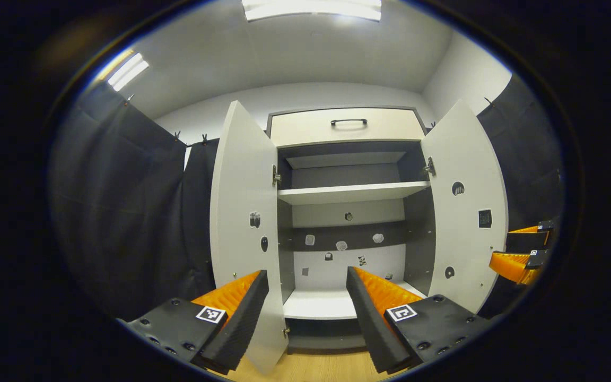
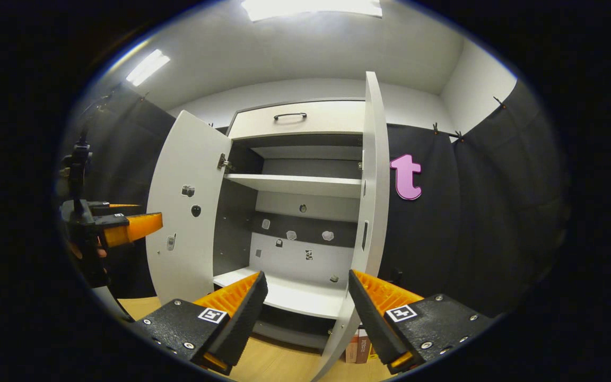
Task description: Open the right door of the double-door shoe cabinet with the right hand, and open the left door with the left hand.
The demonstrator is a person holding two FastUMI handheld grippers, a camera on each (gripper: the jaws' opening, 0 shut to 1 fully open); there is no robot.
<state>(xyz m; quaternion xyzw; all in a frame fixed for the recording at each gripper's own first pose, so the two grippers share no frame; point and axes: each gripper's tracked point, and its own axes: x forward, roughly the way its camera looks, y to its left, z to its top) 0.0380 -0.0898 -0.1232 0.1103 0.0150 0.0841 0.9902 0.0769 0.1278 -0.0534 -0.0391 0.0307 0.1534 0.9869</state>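
The shoe cabinet [image 1: 348, 212] stands with both doors swung wide. In the left gripper view the left door [image 1: 242, 212] leans out beside my left finger, and the right door [image 1: 467, 212] stands out on the other side. My left gripper [image 1: 305, 271] is open, and the left door's lower edge sits just inside its left finger. In the right gripper view the right door [image 2: 372, 212] shows edge-on, its bottom running down between the wide-apart fingers of my open right gripper [image 2: 306, 274]. The left door [image 2: 186, 212] faces me there.
A drawer with a black handle [image 1: 348, 122] tops the cabinet, and a white shelf [image 1: 353, 192] crosses its dark inside. The floor [image 1: 311, 369] is wood. The right gripper [image 1: 517, 246] hangs beyond the right door. The left gripper [image 2: 141, 217] and a hand are at far left. A small box [image 2: 361, 345] sits by the cabinet's foot.
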